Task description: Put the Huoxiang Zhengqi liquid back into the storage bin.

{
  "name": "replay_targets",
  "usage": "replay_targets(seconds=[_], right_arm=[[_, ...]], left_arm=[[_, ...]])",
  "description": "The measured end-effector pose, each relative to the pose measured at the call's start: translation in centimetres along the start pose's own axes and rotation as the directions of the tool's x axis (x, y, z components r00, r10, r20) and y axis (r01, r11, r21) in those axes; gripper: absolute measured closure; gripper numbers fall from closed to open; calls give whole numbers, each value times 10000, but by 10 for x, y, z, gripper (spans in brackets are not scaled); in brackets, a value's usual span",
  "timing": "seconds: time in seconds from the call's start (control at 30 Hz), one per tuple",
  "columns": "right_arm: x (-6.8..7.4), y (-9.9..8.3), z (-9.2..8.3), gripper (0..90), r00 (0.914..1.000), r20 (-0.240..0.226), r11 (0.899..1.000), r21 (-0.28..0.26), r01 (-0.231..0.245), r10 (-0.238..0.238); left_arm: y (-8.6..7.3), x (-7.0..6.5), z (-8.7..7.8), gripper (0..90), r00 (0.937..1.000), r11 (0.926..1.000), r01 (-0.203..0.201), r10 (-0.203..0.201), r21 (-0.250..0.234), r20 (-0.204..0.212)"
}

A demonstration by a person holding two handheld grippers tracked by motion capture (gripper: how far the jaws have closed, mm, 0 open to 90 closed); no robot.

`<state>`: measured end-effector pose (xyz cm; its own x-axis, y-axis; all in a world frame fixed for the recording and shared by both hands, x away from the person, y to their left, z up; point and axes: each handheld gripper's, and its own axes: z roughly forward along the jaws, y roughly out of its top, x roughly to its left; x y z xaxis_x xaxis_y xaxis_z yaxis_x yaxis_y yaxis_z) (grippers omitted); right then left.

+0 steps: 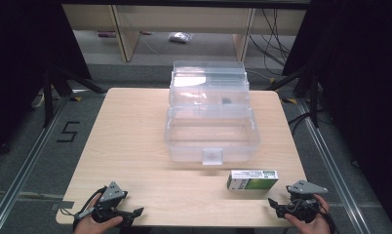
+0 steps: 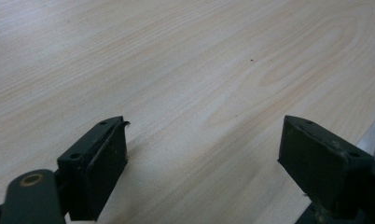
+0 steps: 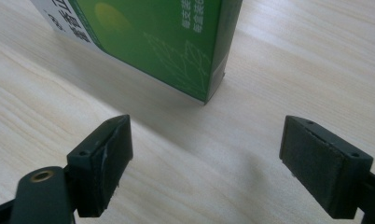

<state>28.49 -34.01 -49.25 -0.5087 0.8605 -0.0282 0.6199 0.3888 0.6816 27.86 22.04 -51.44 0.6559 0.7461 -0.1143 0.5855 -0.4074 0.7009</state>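
Observation:
A green and white carton [image 1: 252, 179] lies on the wooden table [image 1: 135, 146] at the front right, just in front of a clear plastic box [image 1: 211, 119] whose lid stands up at the back. My right gripper [image 1: 278, 205] rests near the table's front right corner, open, a short way from the carton. In the right gripper view the carton's green corner [image 3: 176, 42] stands beyond the gripper [image 3: 206, 158], with nothing between its jaws. My left gripper [image 1: 134, 213] lies at the front left, open over bare wood, as the left gripper view [image 2: 204, 158] shows.
The clear box has a small latch [image 1: 212, 156] on its front wall and a small dark thing [image 1: 226, 101] inside at the back. Black tripod legs [image 1: 62, 83] stand on the floor left and right of the table. Shelving stands behind it.

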Motion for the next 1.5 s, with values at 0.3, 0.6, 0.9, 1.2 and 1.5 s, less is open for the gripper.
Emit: replay_targets(seconds=[0.3, 0.6, 0.9, 1.2, 1.5], right_arm=[[2, 13, -8, 188, 9998, -8, 9996, 207, 211, -210], [2, 36, -22, 184, 9951, -453, 9943, 567, 908, -883], [-1, 64, -25, 185, 9787, -948, 9799, 648, 1888, -1823], [7, 103, -26, 180, 9486, -1194, 9498, 770, 3033, -2932], [19, 126, -8, 189, 9222, -1712, 9192, 1337, 3705, -3468]], left_arm=[[0, -1, 1, 148, 9999, 9999, 146, -146, 24, 76], [0, 0, 0, 149, 10000, 10000, 46, -46, 19, 37], [0, 0, 0, 148, 10000, 10000, -8, 8, 64, 13], [0, -3, 2, 148, 9995, 9993, 309, -309, -206, 30], [0, 0, 0, 148, 10000, 10000, 15, -15, 74, 55]])
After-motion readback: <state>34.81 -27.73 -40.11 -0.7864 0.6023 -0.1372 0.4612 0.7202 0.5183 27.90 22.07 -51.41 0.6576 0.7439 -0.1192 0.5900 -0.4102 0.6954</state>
